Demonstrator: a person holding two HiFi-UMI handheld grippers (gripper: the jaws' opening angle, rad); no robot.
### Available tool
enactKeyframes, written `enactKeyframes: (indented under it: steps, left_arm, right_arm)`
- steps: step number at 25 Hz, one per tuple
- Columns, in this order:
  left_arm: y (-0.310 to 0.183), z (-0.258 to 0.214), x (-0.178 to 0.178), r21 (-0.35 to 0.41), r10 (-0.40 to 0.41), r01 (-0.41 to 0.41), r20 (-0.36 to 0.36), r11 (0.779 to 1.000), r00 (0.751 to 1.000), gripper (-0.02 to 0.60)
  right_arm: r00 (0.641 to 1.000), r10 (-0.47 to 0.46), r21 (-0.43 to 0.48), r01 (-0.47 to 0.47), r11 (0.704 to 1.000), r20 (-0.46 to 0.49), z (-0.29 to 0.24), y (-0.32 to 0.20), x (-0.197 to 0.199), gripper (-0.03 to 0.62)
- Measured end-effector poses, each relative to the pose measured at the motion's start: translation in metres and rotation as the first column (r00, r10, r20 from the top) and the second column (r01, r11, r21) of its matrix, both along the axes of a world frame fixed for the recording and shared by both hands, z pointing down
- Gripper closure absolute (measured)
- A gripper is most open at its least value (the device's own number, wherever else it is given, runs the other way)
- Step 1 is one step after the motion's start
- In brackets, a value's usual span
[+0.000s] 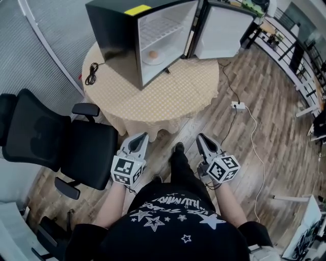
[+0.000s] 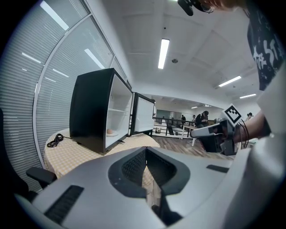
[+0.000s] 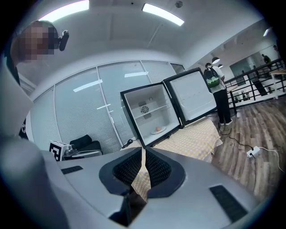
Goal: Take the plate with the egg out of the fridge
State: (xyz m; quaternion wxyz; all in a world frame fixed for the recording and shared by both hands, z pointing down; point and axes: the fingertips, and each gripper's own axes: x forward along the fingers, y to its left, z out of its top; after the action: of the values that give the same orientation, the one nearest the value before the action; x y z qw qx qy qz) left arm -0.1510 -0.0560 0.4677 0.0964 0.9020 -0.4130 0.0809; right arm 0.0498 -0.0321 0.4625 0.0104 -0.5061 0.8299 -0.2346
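Ahead of both grippers and well apart from them, the plate (image 1: pixel 153 57) lies on the floor of the open fridge (image 1: pixel 117 46), with the egg (image 1: pixel 152 53) loose on it. The fridge stands on a round table (image 1: pixel 168 99) under a checked cloth; its door (image 1: pixel 221 30) is swung wide, beyond the right gripper's line.

The left gripper (image 1: pixel 144 135) and right gripper (image 1: pixel 199 136) are held low at the person's front. Both are clenched on nothing, jaws together with cloth and floor showing past them.

Risks, as judged:
- The egg is unrestrained, so any tilt of the plate in lifting it over the fridge sill could roll it off.
- The plate rim looks thin and smooth, and a shallow pinch may slip.
- A cord and power strip (image 1: pixel 238 105) lie on the floor ahead of the right gripper, which is a trip hazard.
- An office chair (image 1: pixel 61 140) crowds the left gripper's outer side.

Markings: a yellow label (image 1: pixel 137 9) on the fridge top is unreadable. The shirt print cannot be read.
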Motion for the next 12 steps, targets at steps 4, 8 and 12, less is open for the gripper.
enactKeyframes:
  steps: [4, 8, 12]
  left_arm:
    - [-0.007, 0.001, -0.009, -0.006, -0.041, 0.041, 0.011, 0.999, 0.999, 0.576]
    - [-0.02, 0.004, -0.018, -0.013, -0.097, 0.097, 0.021, 0.995, 0.995, 0.577]
    - [-0.044, 0.007, -0.012, -0.032, -0.124, 0.124, 0.007, 0.992, 0.992, 0.575]
  right_arm:
    - [0.999, -0.029, 0.003, 0.029, 1.0, 0.031, -0.001, -0.02, -0.006, 0.553]
    - [0.996, -0.07, 0.01, 0.07, 0.998, 0.053, 0.001, -0.047, -0.013, 0.553]
    - [0.992, -0.089, 0.02, 0.087, 0.996, 0.088, -0.004, -0.079, -0.008, 0.553]
